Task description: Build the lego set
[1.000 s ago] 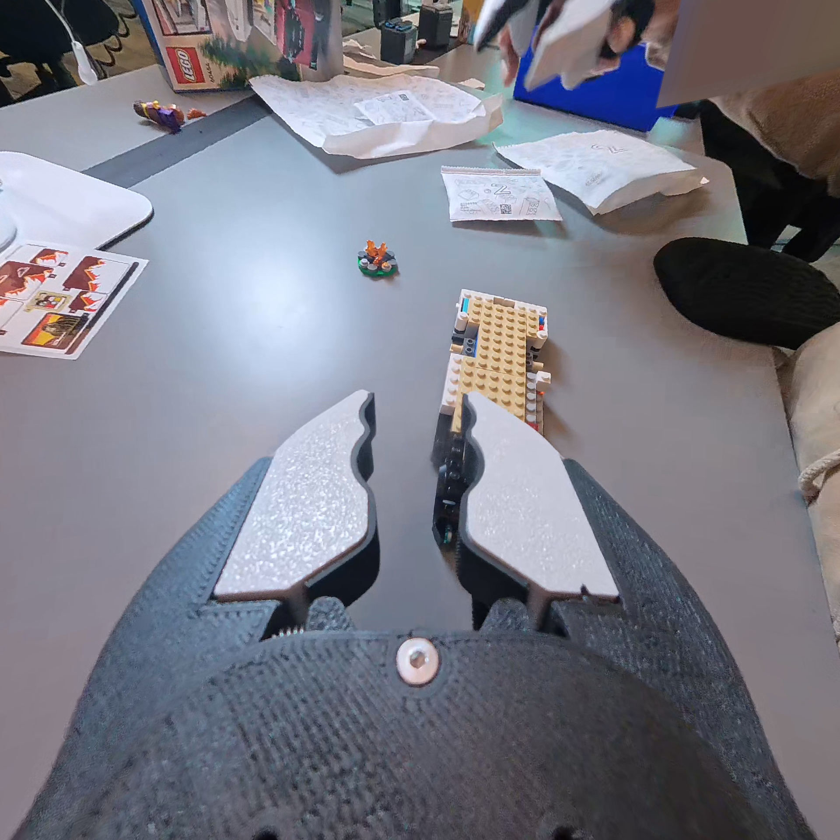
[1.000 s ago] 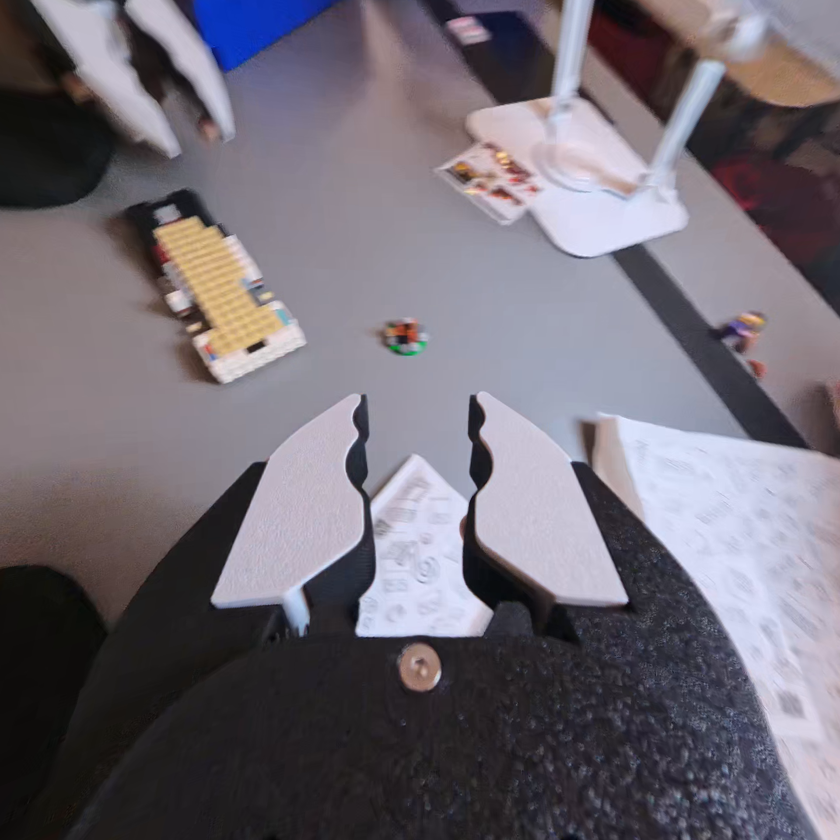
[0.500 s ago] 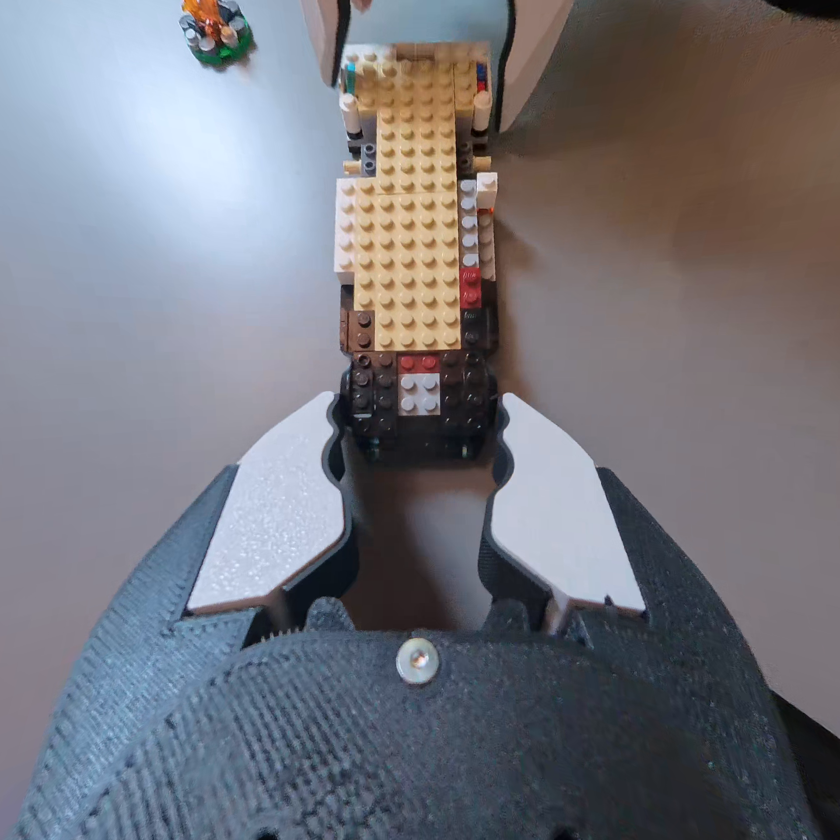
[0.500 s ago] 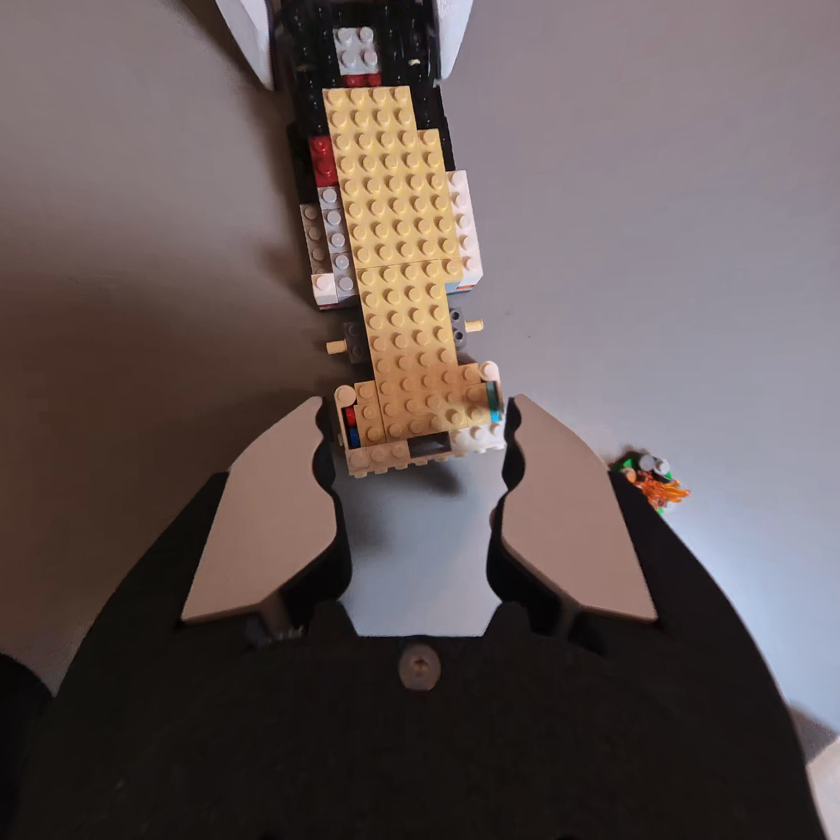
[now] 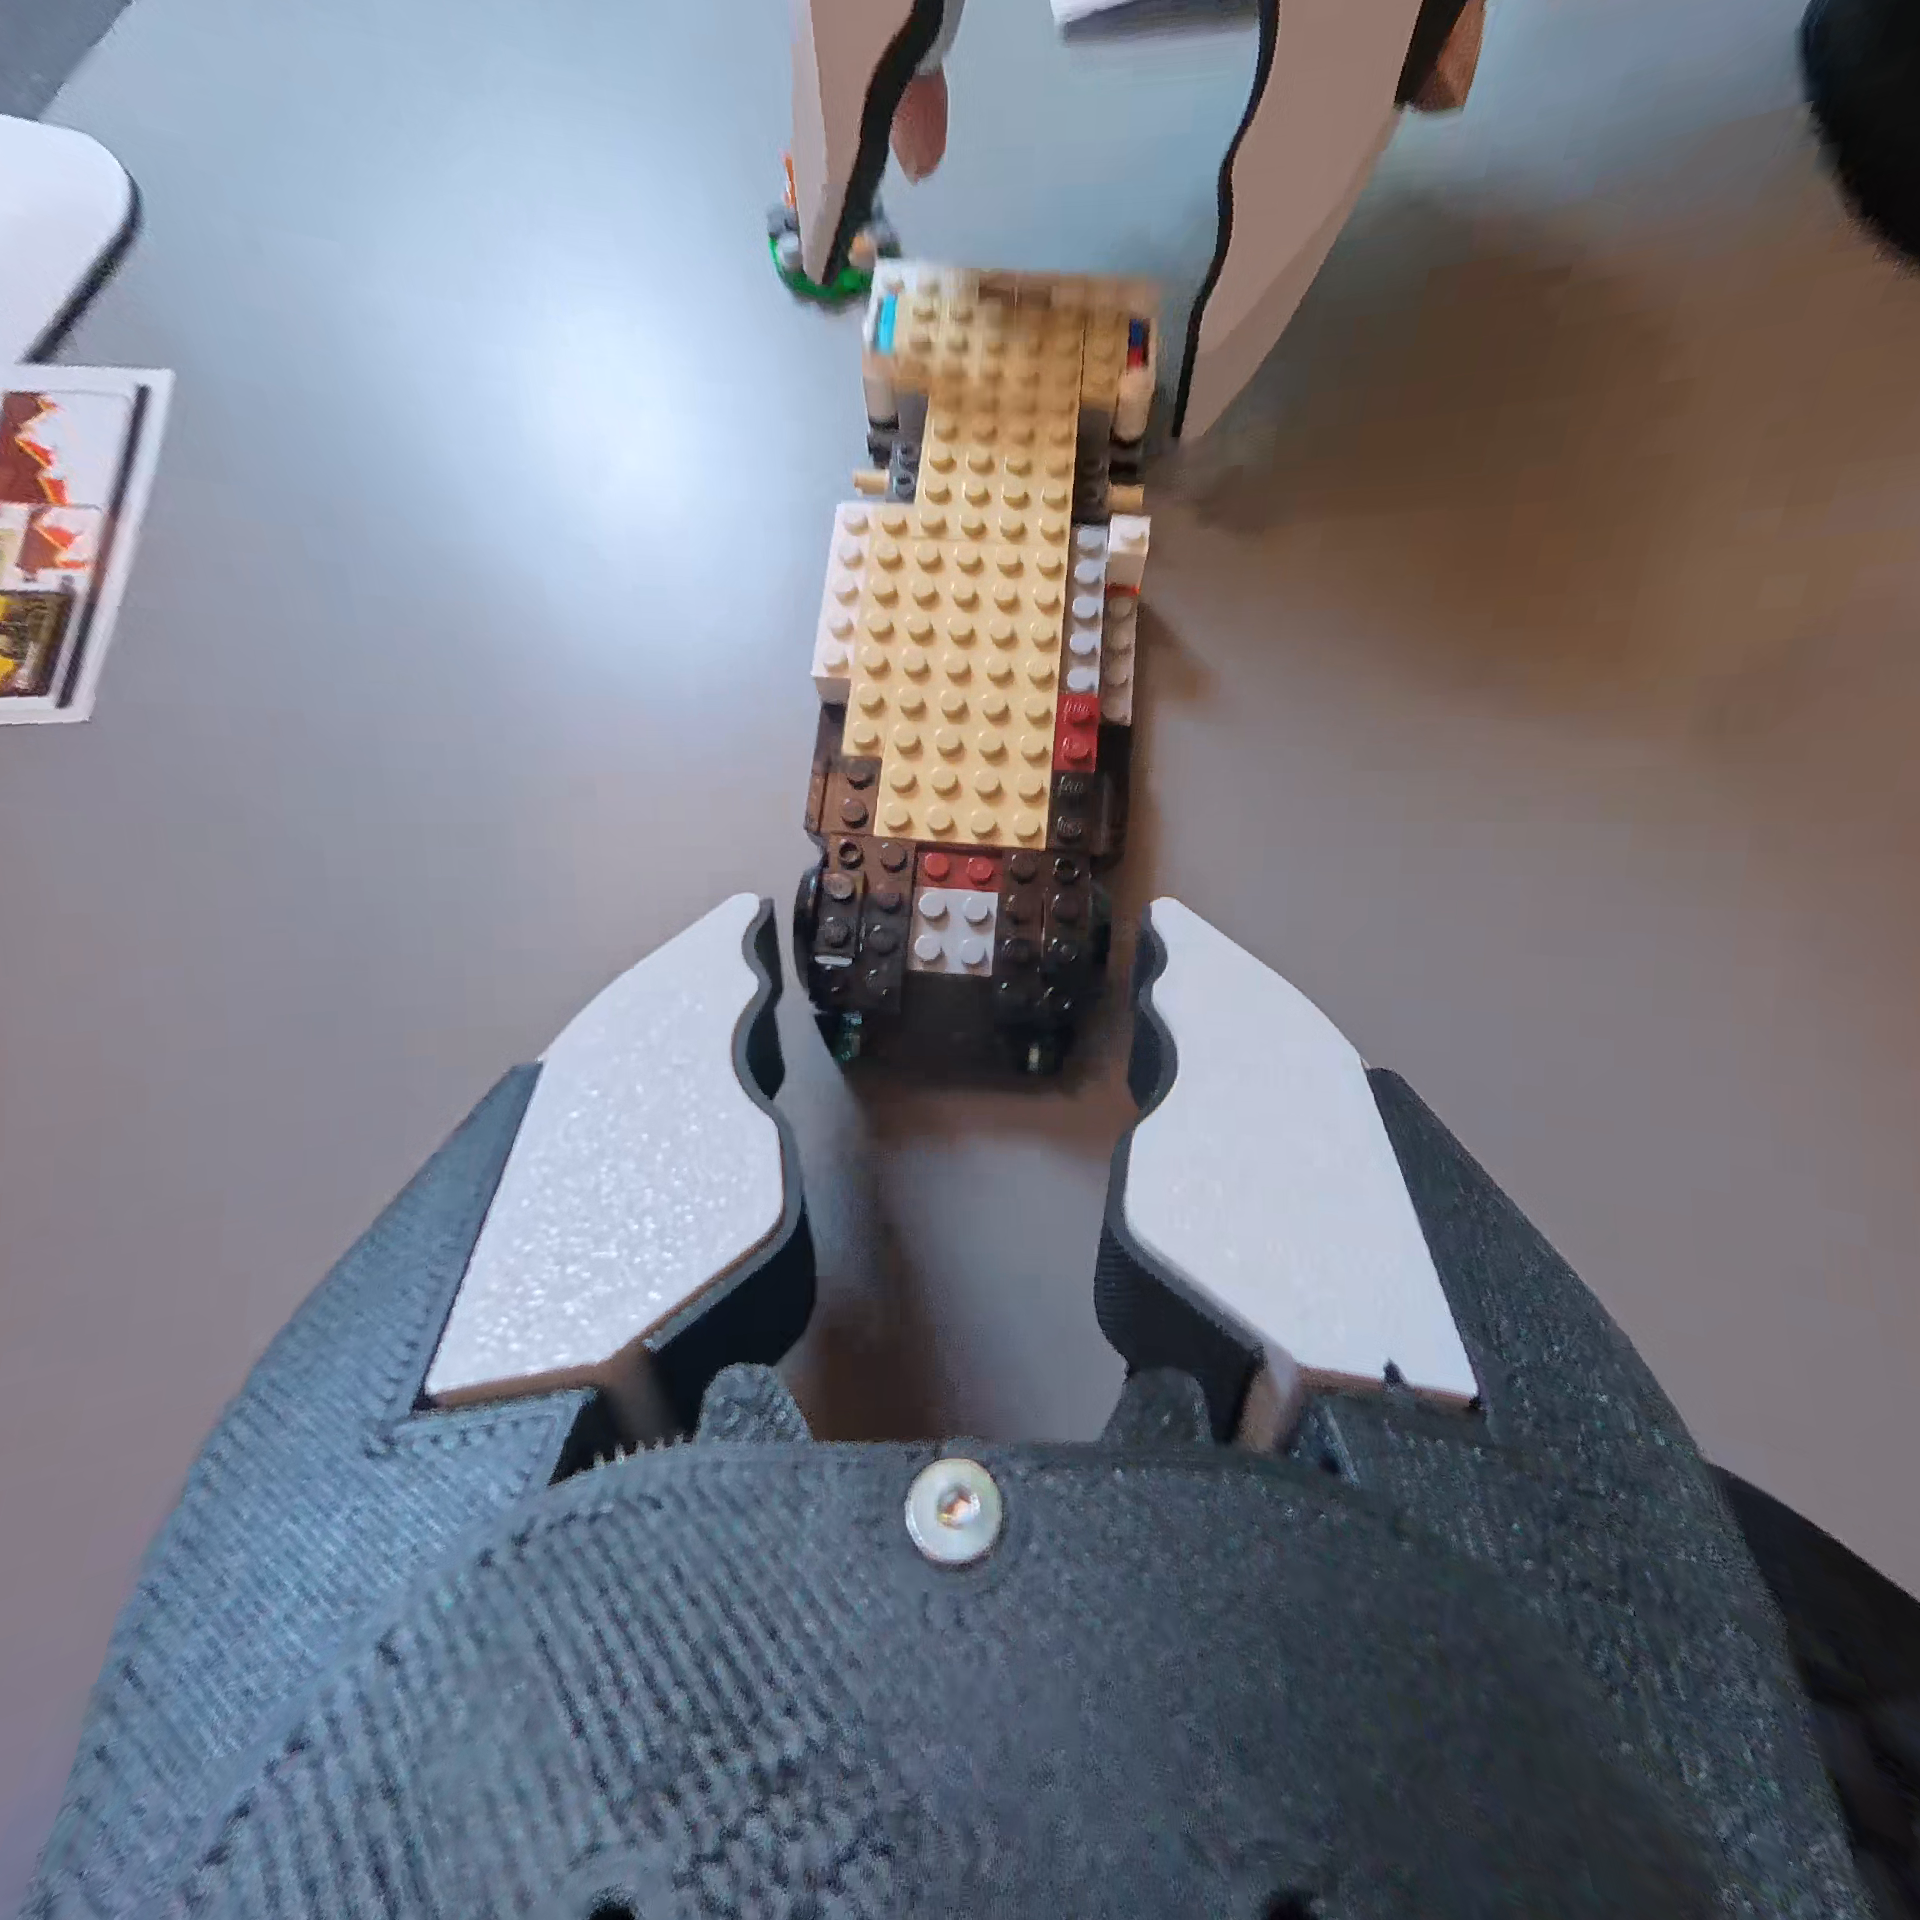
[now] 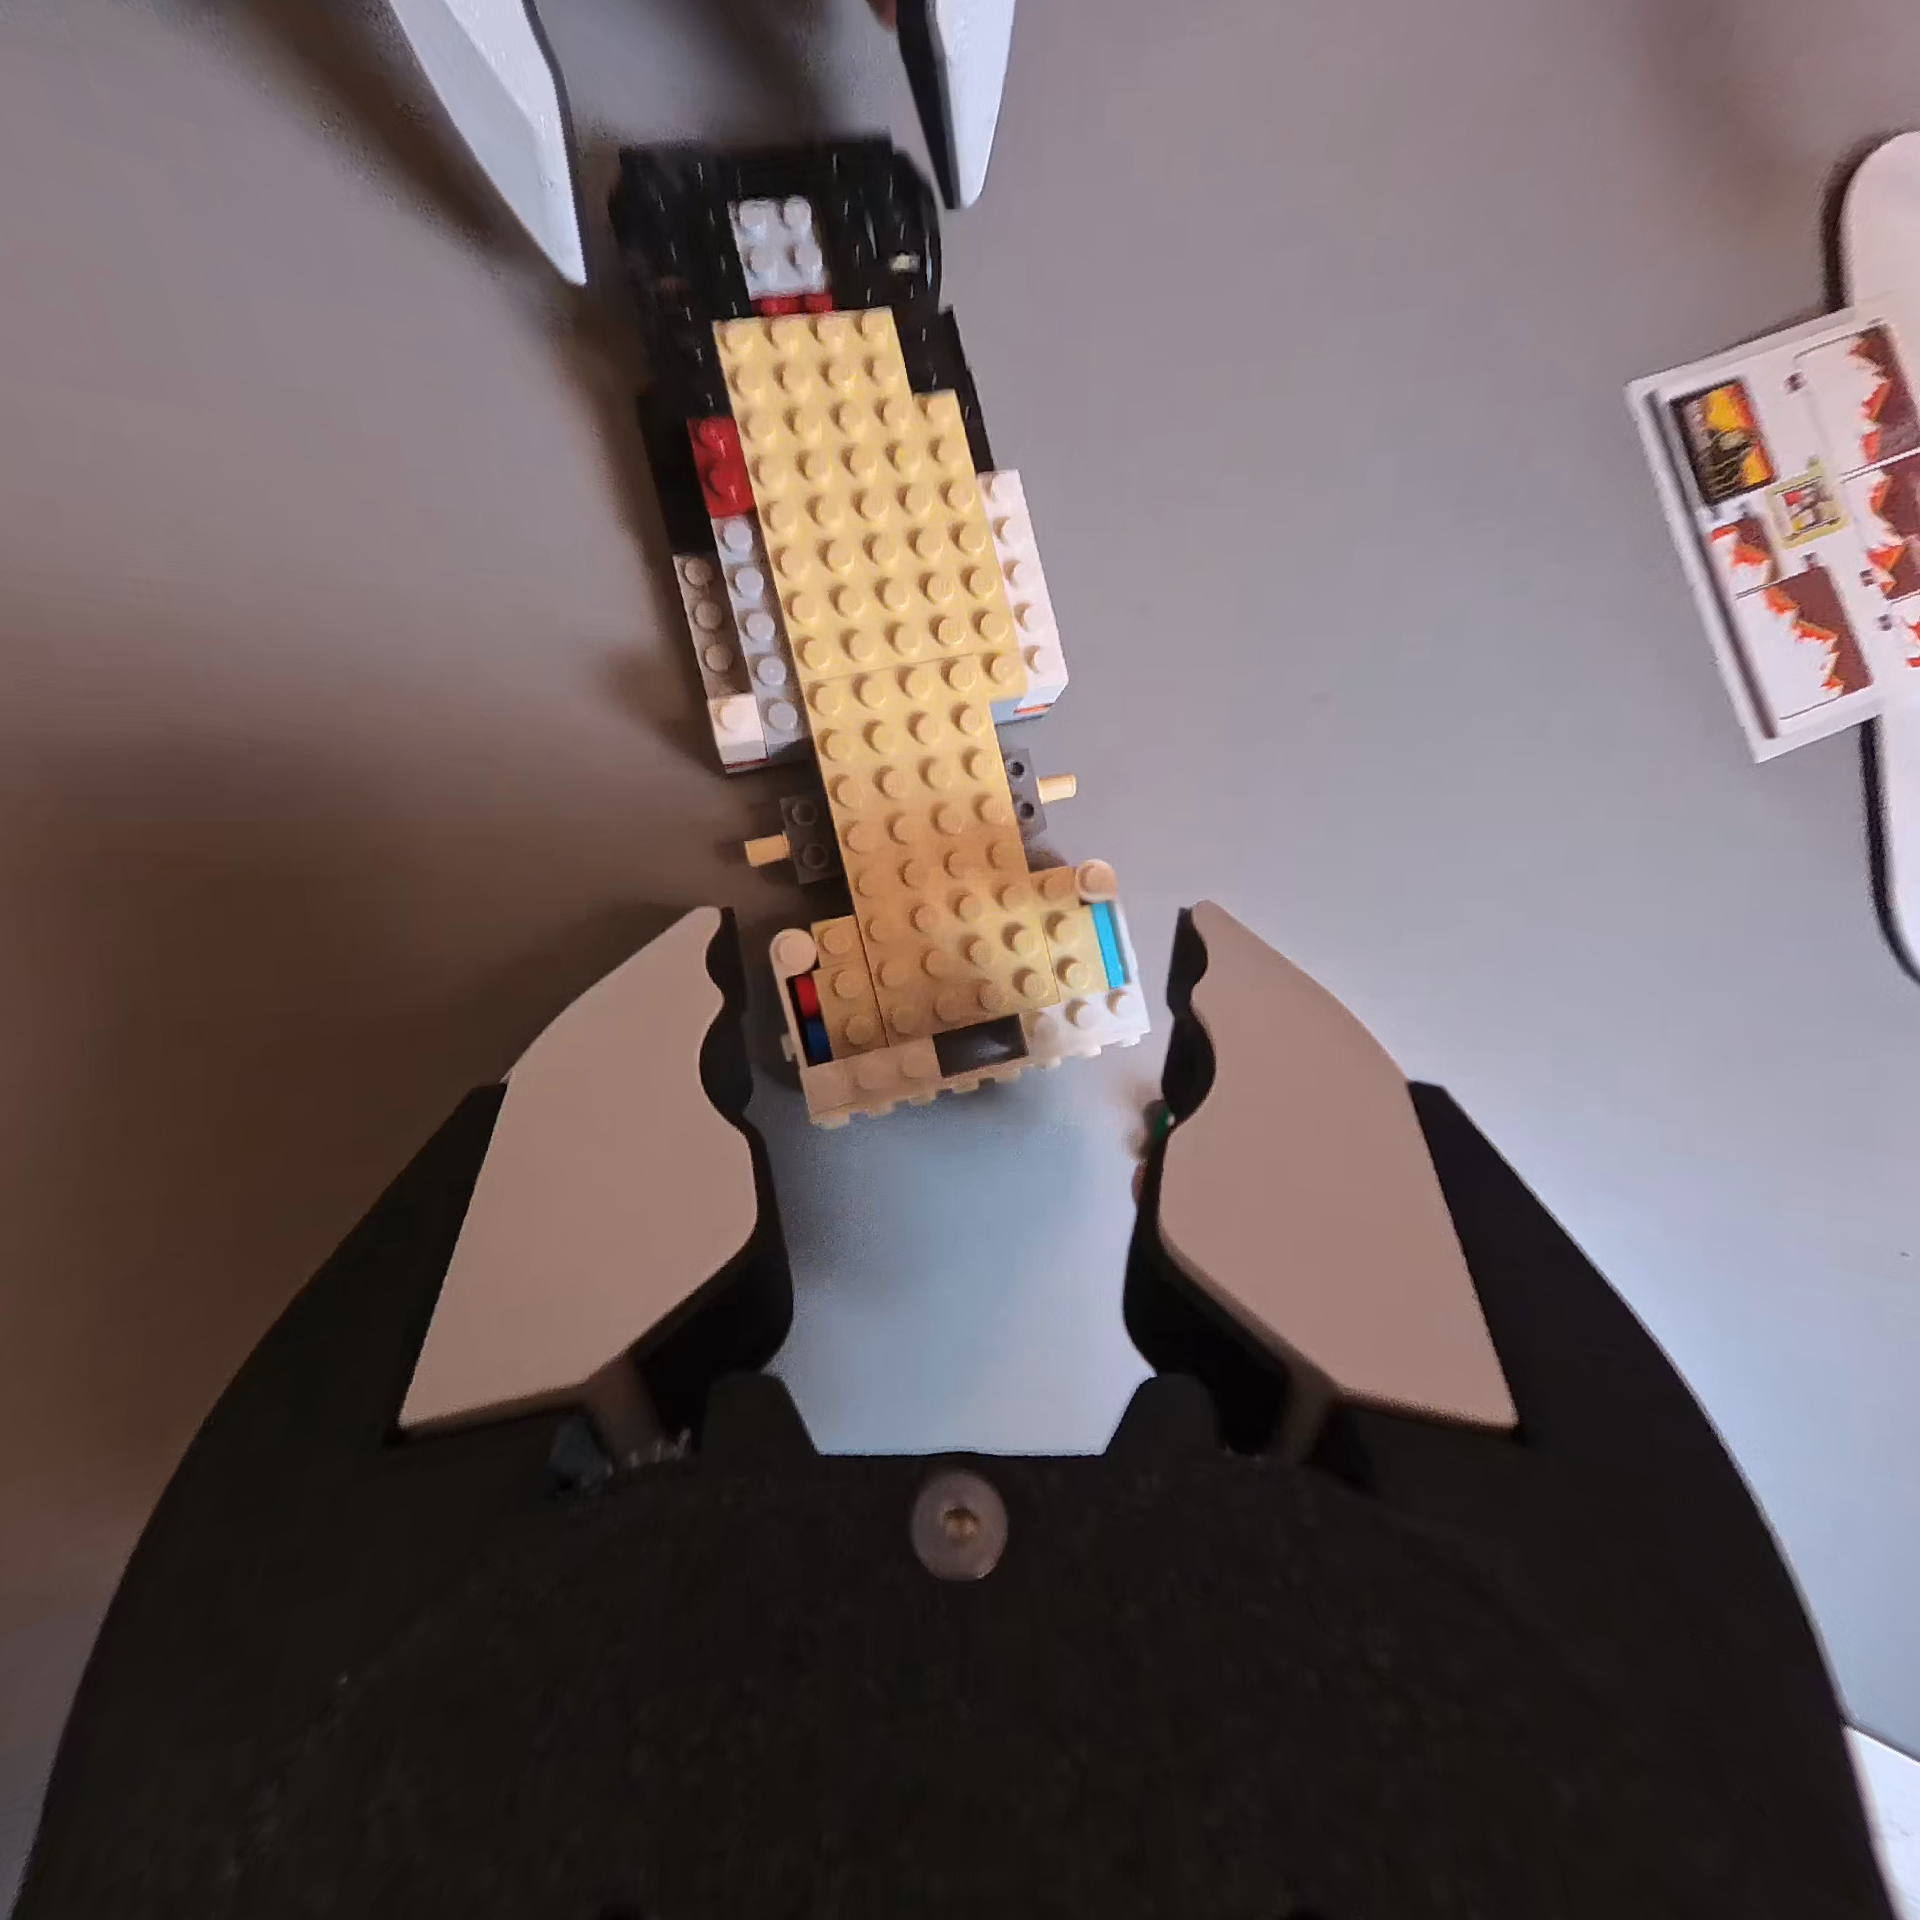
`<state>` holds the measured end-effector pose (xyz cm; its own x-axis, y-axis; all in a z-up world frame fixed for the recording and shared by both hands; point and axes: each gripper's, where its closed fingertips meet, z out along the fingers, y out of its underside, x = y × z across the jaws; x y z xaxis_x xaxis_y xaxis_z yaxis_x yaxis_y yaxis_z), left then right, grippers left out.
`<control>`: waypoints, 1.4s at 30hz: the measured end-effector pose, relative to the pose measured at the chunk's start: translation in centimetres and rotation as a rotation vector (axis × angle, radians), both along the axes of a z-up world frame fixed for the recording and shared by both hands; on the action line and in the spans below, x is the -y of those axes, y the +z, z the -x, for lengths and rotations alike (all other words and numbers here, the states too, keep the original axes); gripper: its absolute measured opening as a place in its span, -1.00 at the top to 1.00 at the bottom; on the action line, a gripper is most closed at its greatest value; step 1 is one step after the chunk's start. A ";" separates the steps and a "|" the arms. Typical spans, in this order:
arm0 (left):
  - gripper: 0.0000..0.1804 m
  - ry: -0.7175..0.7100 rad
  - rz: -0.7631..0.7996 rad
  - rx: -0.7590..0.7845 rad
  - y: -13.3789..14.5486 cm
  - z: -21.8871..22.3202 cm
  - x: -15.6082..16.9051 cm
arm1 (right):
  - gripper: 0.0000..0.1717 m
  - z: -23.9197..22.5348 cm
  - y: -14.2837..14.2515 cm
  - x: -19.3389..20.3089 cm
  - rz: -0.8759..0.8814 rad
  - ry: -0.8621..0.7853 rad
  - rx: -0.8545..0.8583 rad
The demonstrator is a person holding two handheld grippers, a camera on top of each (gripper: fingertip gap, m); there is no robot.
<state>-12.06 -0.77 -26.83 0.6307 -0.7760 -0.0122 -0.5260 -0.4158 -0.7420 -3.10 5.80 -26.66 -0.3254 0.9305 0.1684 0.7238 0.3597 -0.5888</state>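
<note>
Step, as judged: both claws set astride one brick model (image 5: 966,665) lying on grey tabletop (image 5: 416,520), grip not yet made

Left claw (image 5: 956,935): wide open, empty, straddles black end, pads clear of it

Right claw (image 6: 951,940): wide open, empty, straddles tan end, pads clear

Count: one model, two claws, one sticker sheet (image 6: 1787,540), one small green-orange piece (image 5: 821,249)

Sticker sheet (image 6: 1787,540) beside white stand base (image 6: 1886,218), on grey table (image 6: 1455,727).

Glossy studded plastic model (image 5: 966,665), seemingly matt table (image 5: 416,831)
</note>
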 end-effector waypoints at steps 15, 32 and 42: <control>0.25 0.544 -0.012 -0.340 5.5 22.3 10.3 | 0.21 -7.2 6.3 1.1 0.090 -0.206 -0.326; 0.67 0.397 0.135 -0.664 -1.1 20.1 13.4 | 0.33 -9.3 6.6 3.3 0.103 -0.229 -0.354; 0.61 0.496 -0.092 -0.398 2.3 17.1 8.8 | 0.35 -11.4 6.9 1.7 0.139 -0.340 -0.453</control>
